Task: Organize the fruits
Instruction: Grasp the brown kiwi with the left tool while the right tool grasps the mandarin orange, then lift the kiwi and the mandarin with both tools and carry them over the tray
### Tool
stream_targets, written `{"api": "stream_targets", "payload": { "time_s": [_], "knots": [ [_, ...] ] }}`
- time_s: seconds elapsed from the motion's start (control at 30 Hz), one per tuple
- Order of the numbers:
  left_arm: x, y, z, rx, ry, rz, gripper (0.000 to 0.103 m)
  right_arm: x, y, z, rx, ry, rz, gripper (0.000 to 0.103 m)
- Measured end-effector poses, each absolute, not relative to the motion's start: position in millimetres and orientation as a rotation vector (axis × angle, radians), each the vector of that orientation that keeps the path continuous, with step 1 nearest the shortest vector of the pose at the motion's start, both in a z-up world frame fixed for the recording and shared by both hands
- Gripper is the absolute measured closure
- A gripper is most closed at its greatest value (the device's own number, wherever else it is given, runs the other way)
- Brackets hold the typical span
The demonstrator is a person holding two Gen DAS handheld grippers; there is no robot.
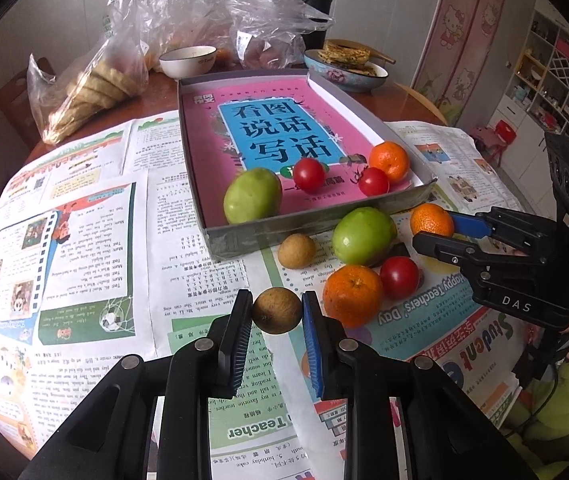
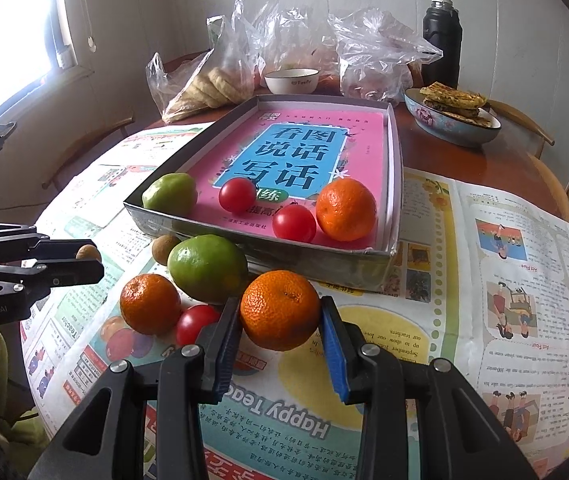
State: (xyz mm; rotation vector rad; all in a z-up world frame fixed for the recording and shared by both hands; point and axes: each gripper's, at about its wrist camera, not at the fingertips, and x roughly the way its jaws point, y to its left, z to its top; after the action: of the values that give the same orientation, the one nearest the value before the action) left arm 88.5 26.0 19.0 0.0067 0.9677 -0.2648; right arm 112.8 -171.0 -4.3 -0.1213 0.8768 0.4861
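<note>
while both grippers were poised over the newspaper-covered surface, each was seen clamped on a fruit. the left gripper had its jaws closed on a small brown longan, which was pinched at its sides between the blue pads. the right gripper had its jaws closed on a mandarin, which was gripped at mid-height.

just beyond the left jaws and to their right, a second mandarin was seen on the newspaper, with a cherry tomato touching it and a green fruit just behind. another longan was found ahead of the left jaws, close to the front wall of a shallow grey box. from the right wrist view the same group was seen to the left of the right jaws, the green fruit being nearest the held mandarin.

farther ahead of both pairs of jaws, the box was lined with a pink book. inside it, near the front wall, a green fruit, two cherry tomatoes and a mandarin were gathered.

well beyond the box, a white bowl, plastic bags, a black flask and a dish of flatbread were seen.
</note>
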Motion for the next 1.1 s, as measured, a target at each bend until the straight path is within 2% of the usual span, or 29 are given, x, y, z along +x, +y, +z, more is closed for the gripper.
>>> {"api": "stream_targets", "payload": {
  "time_s": [0.5, 1.1],
  "knots": [
    [117.0, -1.6, 40.8, 0.044, 0.926, -0.313, 0.077, 117.4, -175.9, 12.7, -0.104, 0.839, 0.490, 0.064],
    [160.8, -23.9, 32.7, 0.041, 0.955, -0.365, 0.077, 145.9, -182.9, 22.2, -0.075, 0.815, 0.488, 0.064]
  ]
}}
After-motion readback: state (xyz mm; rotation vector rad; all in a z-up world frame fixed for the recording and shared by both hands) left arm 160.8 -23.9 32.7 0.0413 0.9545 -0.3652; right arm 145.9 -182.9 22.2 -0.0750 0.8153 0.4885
